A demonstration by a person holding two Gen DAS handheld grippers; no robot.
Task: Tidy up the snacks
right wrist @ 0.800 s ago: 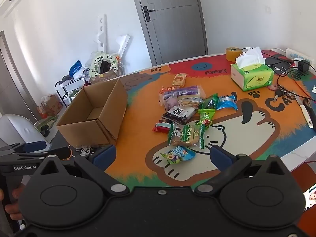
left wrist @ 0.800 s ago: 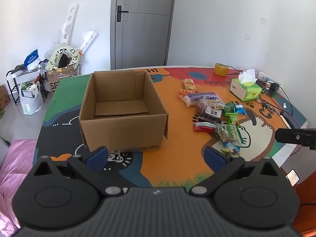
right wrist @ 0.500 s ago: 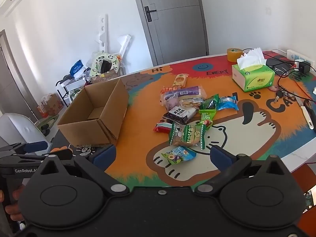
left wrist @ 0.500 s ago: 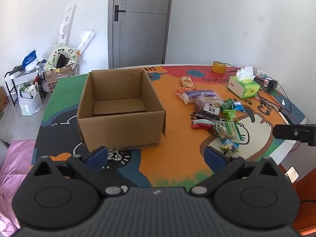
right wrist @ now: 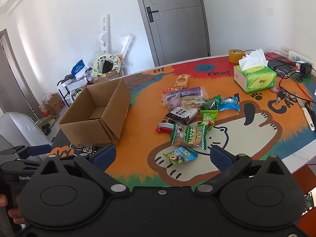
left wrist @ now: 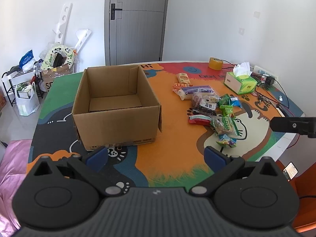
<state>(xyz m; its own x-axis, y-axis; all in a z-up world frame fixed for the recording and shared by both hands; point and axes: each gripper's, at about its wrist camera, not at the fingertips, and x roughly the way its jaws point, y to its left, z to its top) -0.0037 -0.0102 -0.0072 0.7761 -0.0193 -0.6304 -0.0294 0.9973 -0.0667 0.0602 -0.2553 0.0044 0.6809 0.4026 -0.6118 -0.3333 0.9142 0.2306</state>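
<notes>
An empty open cardboard box (left wrist: 116, 106) (right wrist: 98, 116) stands on the colourful cartoon table mat (left wrist: 173, 158). To its right lies a loose heap of snack packets (left wrist: 211, 108) (right wrist: 189, 114), the nearest a small blue-green one (right wrist: 180, 155). My left gripper (left wrist: 156, 156) hovers near the table's front edge, in front of the box, open with nothing between its blue pads. Just short of the nearest packet, my right gripper (right wrist: 162, 155) is open too and holds nothing. Its dark tip (left wrist: 292, 125) pokes in at the left wrist view's right edge.
A green tissue box (right wrist: 254, 78), a roll of tape (right wrist: 236, 56), keys (right wrist: 282, 96), cables and a power strip (right wrist: 298, 58) crowd the table's far right. A grey door (left wrist: 136, 21), a shelf with bags (left wrist: 23, 86) and pink fabric (left wrist: 11, 167) lie beyond the table.
Both grippers stayed open. The left wrist view has drifted slightly, so box and snacks sit a little further left and lower; the right wrist view barely shifted.
</notes>
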